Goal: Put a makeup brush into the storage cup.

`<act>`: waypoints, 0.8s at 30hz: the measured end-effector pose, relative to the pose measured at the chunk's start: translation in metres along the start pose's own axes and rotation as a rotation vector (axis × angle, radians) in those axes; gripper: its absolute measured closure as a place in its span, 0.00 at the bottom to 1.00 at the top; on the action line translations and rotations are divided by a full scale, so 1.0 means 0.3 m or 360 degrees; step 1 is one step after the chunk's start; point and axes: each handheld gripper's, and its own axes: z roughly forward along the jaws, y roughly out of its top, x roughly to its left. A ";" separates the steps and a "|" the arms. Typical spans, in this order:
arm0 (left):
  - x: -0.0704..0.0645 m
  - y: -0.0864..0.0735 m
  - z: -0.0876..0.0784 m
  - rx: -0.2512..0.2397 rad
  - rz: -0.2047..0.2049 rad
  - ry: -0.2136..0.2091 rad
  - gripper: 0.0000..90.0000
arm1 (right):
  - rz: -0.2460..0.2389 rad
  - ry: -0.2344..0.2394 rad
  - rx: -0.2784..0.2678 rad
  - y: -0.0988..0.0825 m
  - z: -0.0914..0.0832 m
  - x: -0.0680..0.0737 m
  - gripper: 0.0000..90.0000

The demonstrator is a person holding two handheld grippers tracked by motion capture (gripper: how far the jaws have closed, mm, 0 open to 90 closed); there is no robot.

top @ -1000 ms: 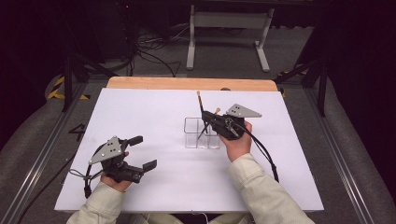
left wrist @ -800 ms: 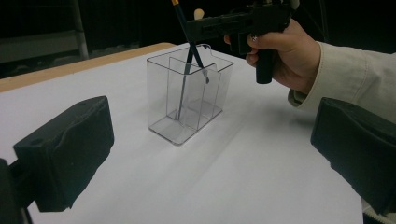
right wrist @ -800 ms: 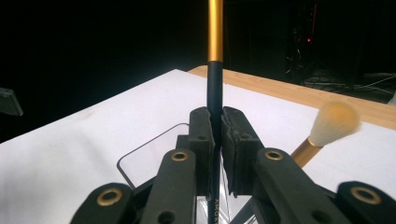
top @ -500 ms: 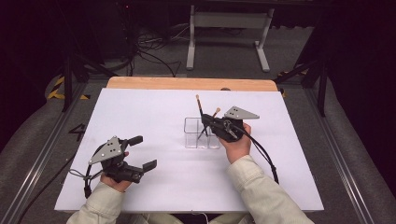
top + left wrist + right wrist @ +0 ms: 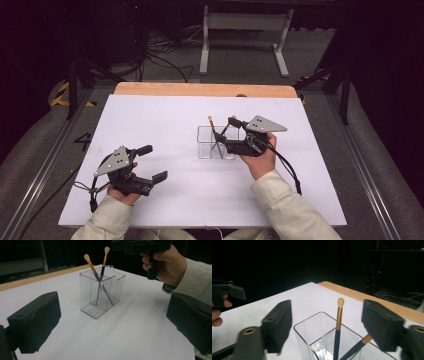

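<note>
A clear plastic box stands near the middle of the white tabletop. Two gold-and-dark brushes lean crossed inside it, tips up. My right gripper hovers at the box's right side, and its jaws have just been opening. In the right gripper view they stand wide apart, with one brush free between them and the other brush lower right. My left gripper rests open at the front left, nothing between its jaws.
A wooden strip runs along the table's far edge. Beyond it are a metal stand and cables on the floor. Rails flank the table on both sides.
The tall brush the right gripper was holding has dropped lower into the box. The right jaws have opened and the hand has drawn slightly back. The left gripper has stayed put.
</note>
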 end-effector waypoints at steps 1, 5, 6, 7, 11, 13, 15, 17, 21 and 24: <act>0.001 0.000 -0.001 -0.0003 0.0001 0.0002 0.00 | -0.0001 -0.0001 0.0001 0.005 -0.012 0.000 0.20; 0.002 0.001 -0.008 -0.0006 0.0004 0.0013 0.00 | -0.0009 -0.0005 -0.0006 0.021 -0.061 -0.001 0.13; 0.001 0.001 -0.009 -0.0005 -0.0003 0.0011 0.00 | -0.0028 -0.0012 -0.0021 0.025 -0.078 -0.002 0.11; 0.002 0.001 -0.012 -0.0010 -0.0002 0.0015 0.00 | -0.0048 -0.0020 -0.0031 0.028 -0.101 -0.004 0.10; 0.007 0.000 -0.018 -0.0008 -0.0012 0.0026 0.00 | -0.0030 -0.0024 -0.0037 0.029 -0.140 -0.018 0.08; 0.009 0.000 -0.019 -0.0010 -0.0009 0.0027 0.00 | -0.0038 -0.0034 -0.0034 0.029 -0.159 -0.024 0.08; 0.010 -0.001 -0.020 -0.0010 -0.0012 0.0028 0.00 | -0.0052 -0.0042 -0.0027 0.029 -0.180 -0.031 0.07; 0.012 -0.001 -0.022 -0.0007 -0.0014 0.0024 0.00 | -0.0067 -0.0054 -0.0015 0.030 -0.202 -0.036 0.06; 0.015 -0.003 -0.028 -0.0012 -0.0029 0.0029 0.00 | -0.0116 -0.0087 -0.0013 0.036 -0.245 -0.040 0.05; 0.017 -0.003 -0.035 -0.0013 -0.0028 0.0035 0.00 | -0.0126 -0.0094 -0.0005 0.040 -0.270 -0.045 0.04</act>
